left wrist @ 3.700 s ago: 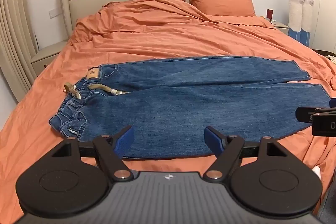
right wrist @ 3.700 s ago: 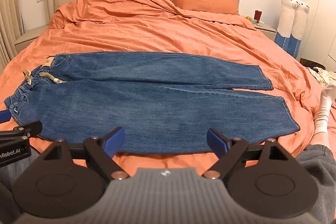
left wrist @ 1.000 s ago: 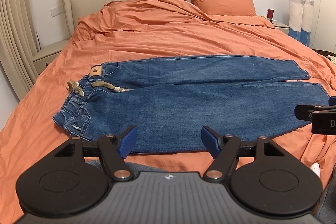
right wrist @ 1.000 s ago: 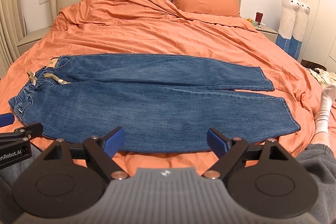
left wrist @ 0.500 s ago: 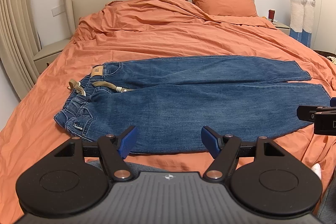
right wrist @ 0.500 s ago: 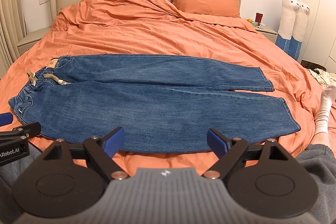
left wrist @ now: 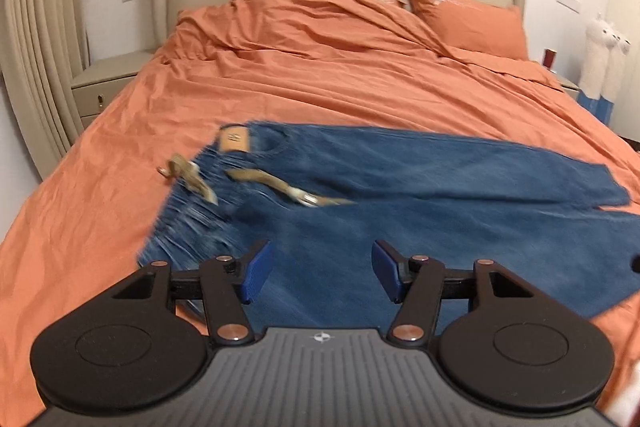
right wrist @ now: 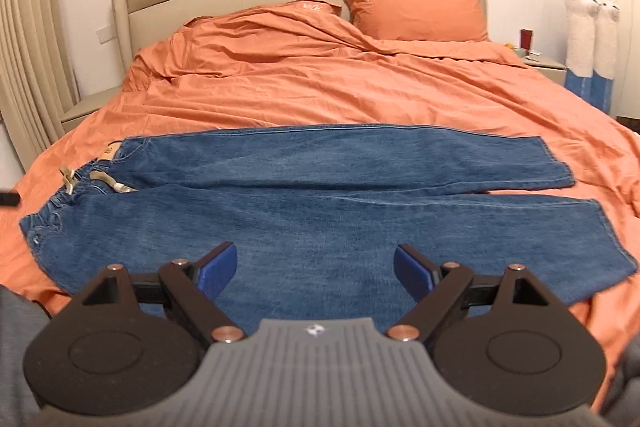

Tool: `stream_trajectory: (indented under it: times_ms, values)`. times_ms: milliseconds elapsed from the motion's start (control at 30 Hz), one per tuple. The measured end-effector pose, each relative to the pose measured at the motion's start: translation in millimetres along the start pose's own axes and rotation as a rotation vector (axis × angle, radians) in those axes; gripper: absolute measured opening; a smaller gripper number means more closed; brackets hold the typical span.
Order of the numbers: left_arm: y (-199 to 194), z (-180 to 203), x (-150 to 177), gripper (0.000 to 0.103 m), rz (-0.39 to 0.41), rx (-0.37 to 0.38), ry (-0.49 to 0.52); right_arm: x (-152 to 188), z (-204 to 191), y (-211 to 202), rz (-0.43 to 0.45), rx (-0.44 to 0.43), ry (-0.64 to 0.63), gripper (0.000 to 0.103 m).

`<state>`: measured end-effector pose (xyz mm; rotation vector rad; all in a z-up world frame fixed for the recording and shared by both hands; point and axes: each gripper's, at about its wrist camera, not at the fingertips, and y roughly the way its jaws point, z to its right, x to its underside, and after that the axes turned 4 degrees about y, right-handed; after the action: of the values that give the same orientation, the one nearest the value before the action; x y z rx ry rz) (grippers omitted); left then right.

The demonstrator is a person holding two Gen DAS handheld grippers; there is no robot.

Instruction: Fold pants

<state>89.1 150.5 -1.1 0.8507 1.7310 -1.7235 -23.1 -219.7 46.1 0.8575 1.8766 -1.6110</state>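
Jeans (right wrist: 304, 203) are lying flat on the orange bed (right wrist: 360, 95), long axis running 9-to-3 across both views: waistband (left wrist: 188, 211) at the 9 o'clock end, hems at 3. Legs are lying side by side, unfolded; no fold started yet, by my read.

Left claw (left wrist: 316, 273) is hovering over the near leg close to the waist end, waistband and the loose tan belt (left wrist: 280, 187) sitting at roughly 11 o'clock from it. Its jaws have just been closing in a bit, but are still standing moderately wide with nothing between the blue pads (left wrist: 256, 271) — denim is below them, not gripped. View is motion-blurred.

Right claw (right wrist: 316, 269) is hanging wide apart over mid-leg, empty, near hem (right wrist: 612, 239) at about 2 o'clock from it.

Key relation: the left hand is nearer the waistband, the right nearer the hems. Each claw is facing 12 o'clock across the short axis, so I'm guessing a lengthwise fold, near leg over far leg. Near edge is lying just under both claws, so each one needs to be dropping onto that edge before pinching.
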Motion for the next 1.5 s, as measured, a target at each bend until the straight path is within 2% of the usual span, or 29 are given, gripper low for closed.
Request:
stream_trajectory:
  times_ms: [133,200,300,400,633,667,733,767,800,933,1000,1100,1200,1300,1433,1500]
  values:
    - [44,-48,-10,0.07,-0.028,0.001,-0.033,2,17,42,-0.084,-0.02,0.032,0.082]
    - [69,-71,-12,0.076,-0.048,0.017,-0.05,6,28,61,-0.128,-0.002,0.072,0.082]
    - [106,-98,-10,0.076,-0.087,0.014,-0.061,10,41,83,-0.165,0.039,0.121,0.082]
    - [138,-122,-6,0.076,-0.124,0.055,-0.098,12,51,99,-0.174,0.079,0.148,0.082]
    - [183,-156,6,0.076,-0.17,0.219,-0.17,10,66,123,-0.192,0.193,0.147,0.082]
    - [186,-158,7,0.073,-0.17,0.24,-0.182,10,68,125,-0.197,0.204,0.15,0.082]
    - [188,-160,7,0.059,-0.165,0.266,-0.195,11,71,130,-0.211,0.233,0.147,0.082]
    - [184,-157,6,0.038,-0.154,0.267,-0.187,12,72,132,-0.215,0.245,0.144,0.082]
    - [179,-153,4,0.009,-0.145,0.27,-0.182,13,74,132,-0.216,0.255,0.143,0.082]
    - [130,-128,-19,0.01,-0.011,0.117,-0.103,15,82,135,-0.217,0.299,0.128,0.081]
    - [111,-128,-30,0.01,0.009,0.053,-0.09,16,83,132,-0.217,0.32,0.111,0.081]
    - [120,-136,-31,0.01,-0.074,0.005,-0.078,13,89,128,-0.219,0.346,0.087,0.081]
    - [155,-132,-17,0.011,-0.156,-0.047,-0.015,11,101,129,-0.242,0.386,0.062,0.081]
    - [189,-135,-1,0.012,-0.235,-0.064,-0.032,10,117,126,-0.259,0.397,0.066,0.081]
    - [197,-126,-2,0.017,-0.26,-0.105,0.03,10,138,114,-0.274,0.391,0.095,0.081]
    - [186,-119,-10,0.026,-0.253,-0.136,0.072,9,147,110,-0.279,0.38,0.105,0.081]
